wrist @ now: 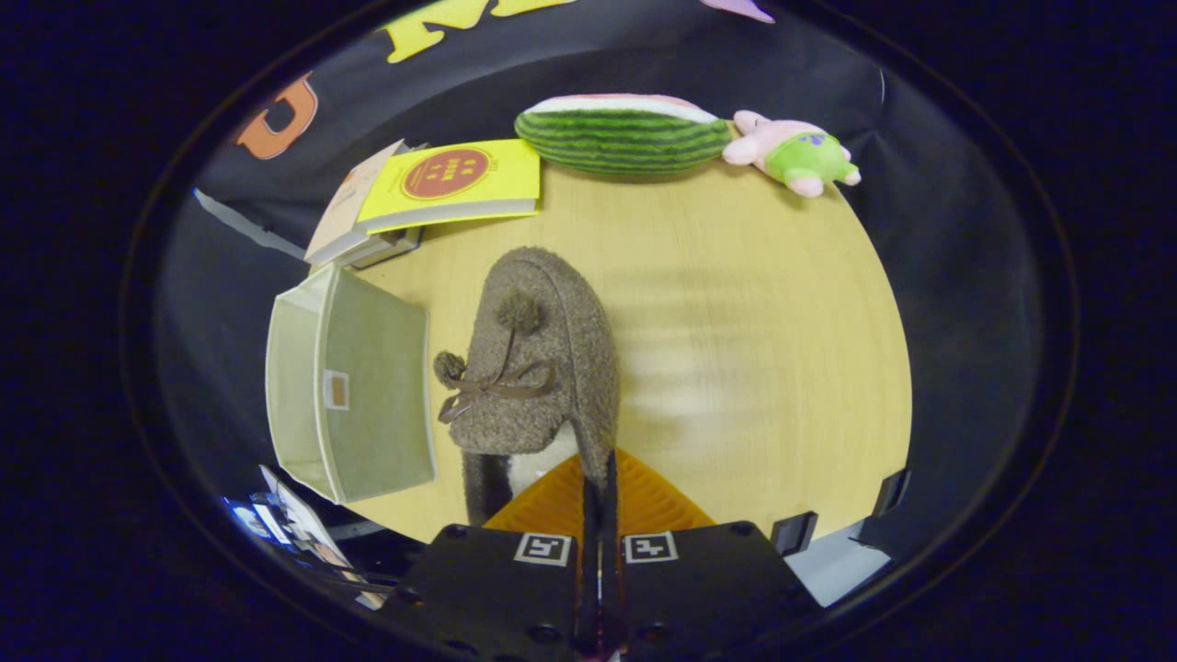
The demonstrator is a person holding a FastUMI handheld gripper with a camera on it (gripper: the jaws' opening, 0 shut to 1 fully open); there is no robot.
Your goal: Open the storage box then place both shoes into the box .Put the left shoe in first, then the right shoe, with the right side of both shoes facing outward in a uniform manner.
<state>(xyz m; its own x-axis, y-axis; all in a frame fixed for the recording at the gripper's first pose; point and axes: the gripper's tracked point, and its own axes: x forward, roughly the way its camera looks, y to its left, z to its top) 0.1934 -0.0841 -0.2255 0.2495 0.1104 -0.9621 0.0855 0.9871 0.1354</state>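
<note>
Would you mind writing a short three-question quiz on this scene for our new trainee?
1. True or false: the hand-held gripper is shut on the shoe's rim.
2. Which lies beside the shoe, nearest it? A) box B) watermelon plush C) pink plush
3. Fill in: the yellow book lies on a ____ of books, beyond the box.

Key: 1 true; 2 A; 3 stack.

shoe (542, 359) fuzzy grey-brown, brown bow; storage box (354, 395) pale green; book (455, 182) yellow, red circle; watermelon plush (621, 136) green-striped; table (754, 349) light wood
</note>
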